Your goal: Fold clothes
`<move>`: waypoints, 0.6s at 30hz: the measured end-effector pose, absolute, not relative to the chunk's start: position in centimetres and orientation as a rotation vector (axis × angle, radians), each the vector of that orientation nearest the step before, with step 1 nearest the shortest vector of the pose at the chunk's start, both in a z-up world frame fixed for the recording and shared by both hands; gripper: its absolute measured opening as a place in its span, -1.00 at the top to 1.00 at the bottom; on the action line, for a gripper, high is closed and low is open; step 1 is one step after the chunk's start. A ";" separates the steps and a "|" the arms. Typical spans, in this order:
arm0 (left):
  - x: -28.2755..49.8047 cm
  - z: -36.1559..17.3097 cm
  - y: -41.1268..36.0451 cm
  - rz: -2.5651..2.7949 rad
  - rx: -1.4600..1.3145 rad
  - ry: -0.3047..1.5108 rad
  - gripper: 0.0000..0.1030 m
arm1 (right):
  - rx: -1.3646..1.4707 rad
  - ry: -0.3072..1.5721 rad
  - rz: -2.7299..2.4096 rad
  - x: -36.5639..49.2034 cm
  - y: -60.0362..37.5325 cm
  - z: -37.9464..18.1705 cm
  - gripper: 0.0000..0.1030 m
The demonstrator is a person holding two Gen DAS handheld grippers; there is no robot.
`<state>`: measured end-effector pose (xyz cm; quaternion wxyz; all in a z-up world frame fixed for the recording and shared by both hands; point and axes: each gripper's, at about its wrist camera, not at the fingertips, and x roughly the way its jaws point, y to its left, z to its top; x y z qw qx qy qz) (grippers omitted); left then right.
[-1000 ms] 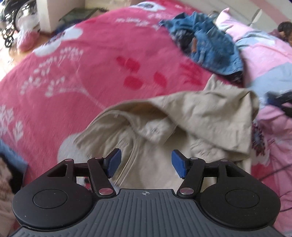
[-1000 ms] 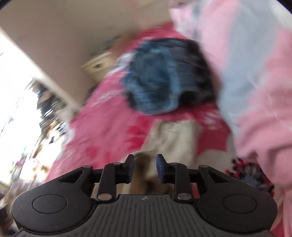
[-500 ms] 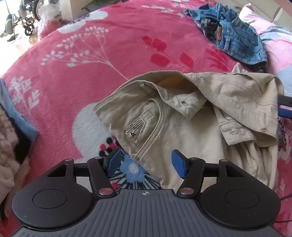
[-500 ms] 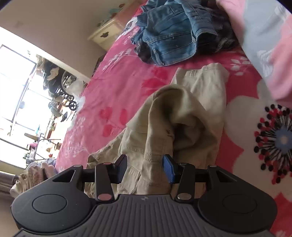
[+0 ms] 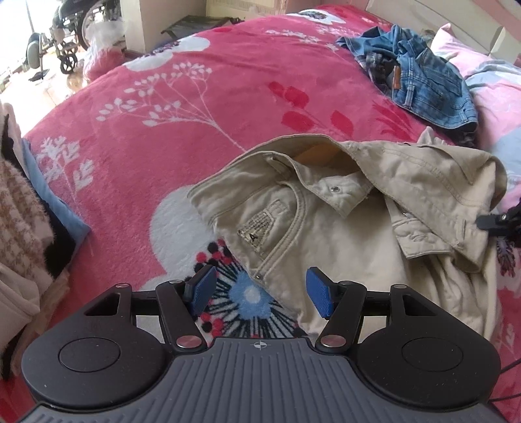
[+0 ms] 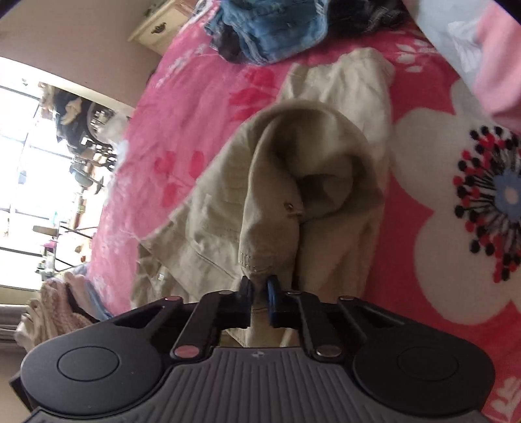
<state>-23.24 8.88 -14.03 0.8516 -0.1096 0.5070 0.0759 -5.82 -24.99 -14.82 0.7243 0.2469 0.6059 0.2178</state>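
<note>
Beige trousers (image 5: 342, 227) lie crumpled on the pink flowered blanket (image 5: 195, 107), waistband and button facing up. My left gripper (image 5: 260, 289) is open and empty, just above the near edge of the trousers by the front pocket. My right gripper (image 6: 259, 289) is shut on a fold of the beige trousers (image 6: 270, 195) at their waistband edge, and the cloth rises in a hump ahead of it. In the left wrist view the right gripper's tip (image 5: 498, 221) shows at the trousers' right edge.
A heap of blue denim clothes (image 5: 420, 84) lies at the far right of the bed, also in the right wrist view (image 6: 270, 29). A pink and blue pillow (image 5: 495, 84) lies beyond it. Stacked clothes (image 5: 22, 227) lie at the left edge. A bedside cabinet (image 6: 156, 26) stands beyond the bed.
My right gripper has closed on the waistband fold of the trousers. My left gripper has drawn back slightly and stays open.
</note>
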 end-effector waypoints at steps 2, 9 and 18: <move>-23.0 -14.4 9.2 0.173 -0.226 1.060 -0.19 | 0.647 1.313 0.538 -5.0 -24.9 -14.6 0.82; -21.3 -15.7 11.2 0.205 -0.291 1.039 -0.19 | 0.939 1.203 0.662 -0.6 -24.1 -12.6 0.85; -18.6 -18.7 14.1 0.262 -0.417 1.089 -0.23 | 1.395 1.157 0.483 8.1 -23.7 -17.2 0.72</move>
